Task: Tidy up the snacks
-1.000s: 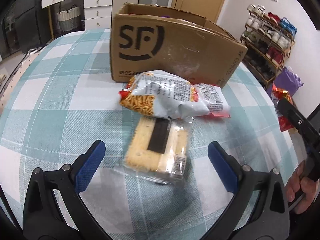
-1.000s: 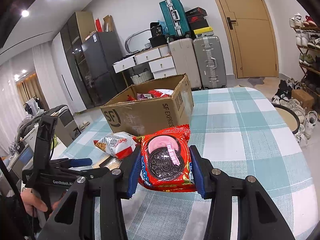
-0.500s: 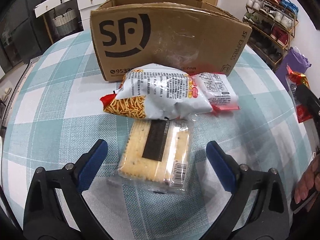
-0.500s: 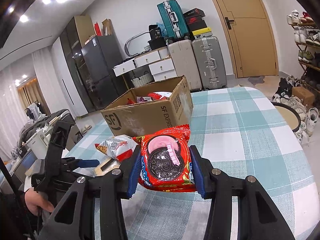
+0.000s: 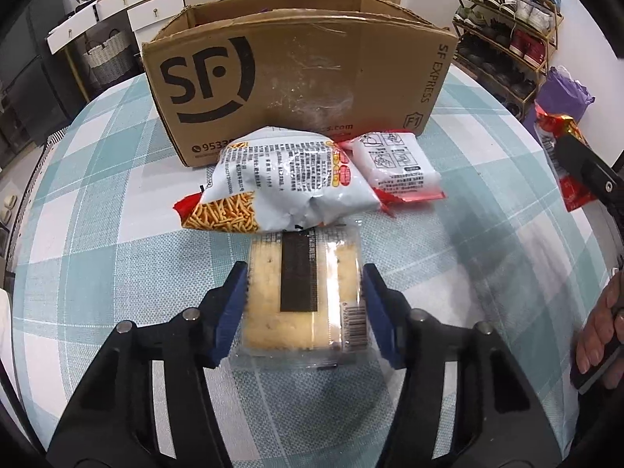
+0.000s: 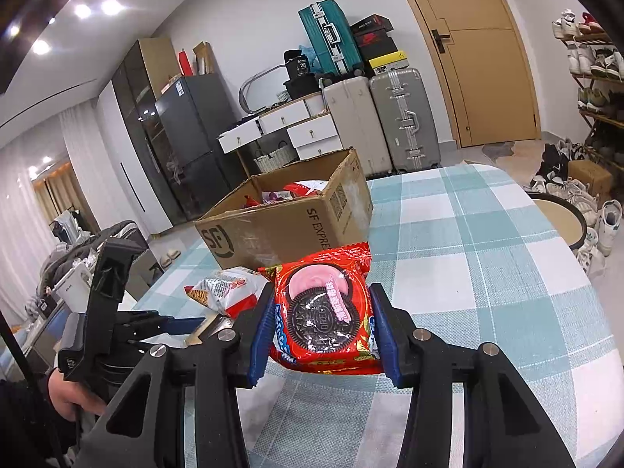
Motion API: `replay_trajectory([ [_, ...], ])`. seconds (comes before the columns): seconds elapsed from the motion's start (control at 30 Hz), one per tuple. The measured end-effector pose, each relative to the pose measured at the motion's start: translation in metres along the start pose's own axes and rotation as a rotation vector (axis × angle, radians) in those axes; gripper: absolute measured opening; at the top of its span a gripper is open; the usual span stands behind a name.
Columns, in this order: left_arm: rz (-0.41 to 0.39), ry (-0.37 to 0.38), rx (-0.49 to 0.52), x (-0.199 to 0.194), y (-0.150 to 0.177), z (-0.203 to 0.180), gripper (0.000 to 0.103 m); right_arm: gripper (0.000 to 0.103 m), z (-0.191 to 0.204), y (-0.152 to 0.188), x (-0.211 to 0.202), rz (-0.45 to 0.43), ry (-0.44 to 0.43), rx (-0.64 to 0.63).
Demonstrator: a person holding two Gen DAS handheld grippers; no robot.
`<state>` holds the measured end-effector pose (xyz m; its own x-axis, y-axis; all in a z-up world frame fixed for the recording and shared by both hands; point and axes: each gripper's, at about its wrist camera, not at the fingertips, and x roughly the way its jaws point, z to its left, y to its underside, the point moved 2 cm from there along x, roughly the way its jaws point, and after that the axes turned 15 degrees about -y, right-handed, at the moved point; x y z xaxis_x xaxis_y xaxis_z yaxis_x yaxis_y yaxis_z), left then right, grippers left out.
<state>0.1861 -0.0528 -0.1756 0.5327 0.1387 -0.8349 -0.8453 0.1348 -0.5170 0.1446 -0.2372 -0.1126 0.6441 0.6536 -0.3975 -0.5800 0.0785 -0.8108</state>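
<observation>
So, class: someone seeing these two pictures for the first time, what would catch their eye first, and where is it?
Probably the red Oreo pack pinched in the right tongs above the checked table. Next the cracker pack between the left tongs, whose jaws have just been closing onto its sides. Behind it stands the SF box, with a noodle bag at its foot.

Teal-and-white checked tablecloth (image 5: 97,202), brown cardboard box (image 5: 304,78), red cookie packet (image 6: 325,312), pale yellow cracker pack (image 5: 300,296).
</observation>
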Motion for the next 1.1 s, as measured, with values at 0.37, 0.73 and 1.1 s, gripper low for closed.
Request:
replay_trajectory([
  [0.37,0.025,0.027,-0.054,-0.017,0.025,0.011,0.055,0.046,0.022,0.003,0.005,0.019,0.023,-0.116],
  [0.73,-0.019,0.035,-0.091,-0.044,0.035,0.023,0.055,0.046,0.021,0.002,-0.005,-0.031,0.027,-0.118],
  [1.1,-0.133,0.046,-0.128,-0.097,0.033,0.042,0.055,0.046,0.053,0.0,-0.012,-0.028,-0.09,-0.11],
])
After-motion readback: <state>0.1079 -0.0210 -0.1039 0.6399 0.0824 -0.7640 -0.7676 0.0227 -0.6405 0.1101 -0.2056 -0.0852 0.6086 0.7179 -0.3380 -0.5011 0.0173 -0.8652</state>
